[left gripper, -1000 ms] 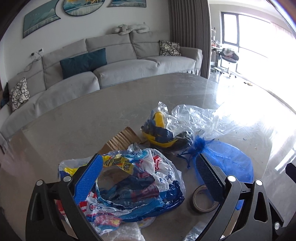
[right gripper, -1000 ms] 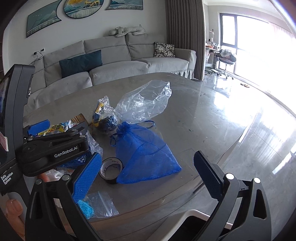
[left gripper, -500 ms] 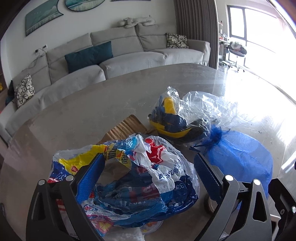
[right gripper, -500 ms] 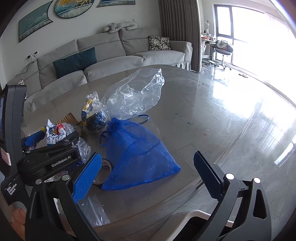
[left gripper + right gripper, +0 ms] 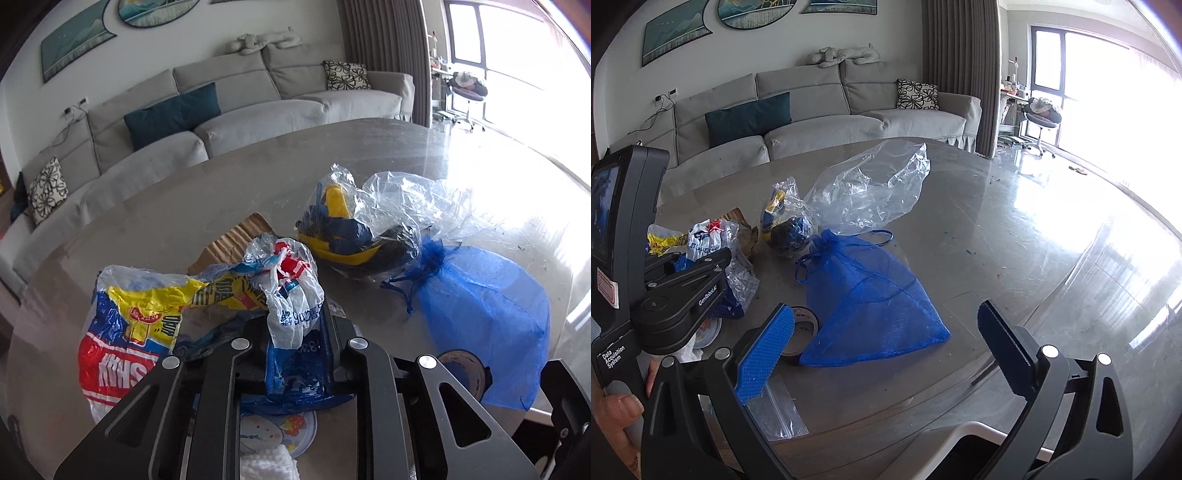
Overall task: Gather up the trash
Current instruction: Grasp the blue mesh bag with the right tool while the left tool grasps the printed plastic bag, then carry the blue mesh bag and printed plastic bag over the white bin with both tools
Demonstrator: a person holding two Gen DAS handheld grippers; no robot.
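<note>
window [image 5: 1067, 62] glare, sharp focus, fisheye-bent edges

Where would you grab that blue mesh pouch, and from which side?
Grip the blue mesh pouch at its gathered drawstring neck, coming from above on the sofa-facing end. The fabric bunches into a raised tuft there, while the body lies flat on the table. The open right hand-held gripper is nearest.

Place: a home's living room.
Evidence: grey sofa [image 5: 820, 114] with cushions at upper centre, framed wall art [image 5: 679, 33] upper left, curtain [image 5: 960, 74] by a window [image 5: 1071, 81].
</note>
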